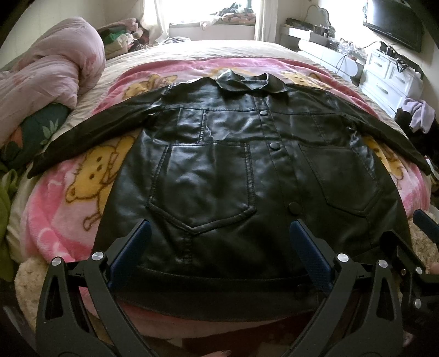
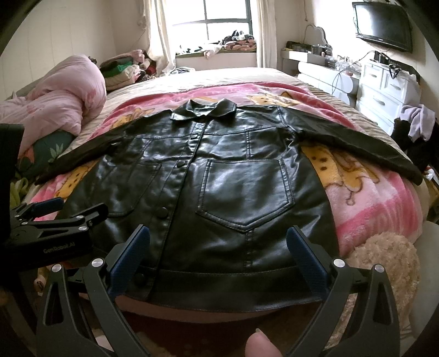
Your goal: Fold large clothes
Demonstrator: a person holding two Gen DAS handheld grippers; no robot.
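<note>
A black leather jacket (image 1: pixel 219 164) (image 2: pixel 219 186) lies flat, front side up and buttoned, on a pink cartoon blanket (image 1: pixel 68 197) (image 2: pixel 370 192), with both sleeves spread out to the sides and the collar at the far end. My left gripper (image 1: pixel 221 233) hovers open over the hem on the jacket's left half, nothing between its blue pads. My right gripper (image 2: pixel 218 239) is open too, above the hem on the right half. Each gripper shows at the other view's edge: the right one (image 1: pixel 411 247), the left one (image 2: pixel 55 219).
A bunched pink quilt (image 1: pixel 55 60) and piled clothes sit at the bed's far left. White drawers (image 2: pixel 384 90) and a wall TV (image 2: pixel 384 24) stand to the right. A beige plush (image 2: pixel 384 263) lies at the bed's near right corner. A fingertip (image 2: pixel 260 343) shows at the bottom.
</note>
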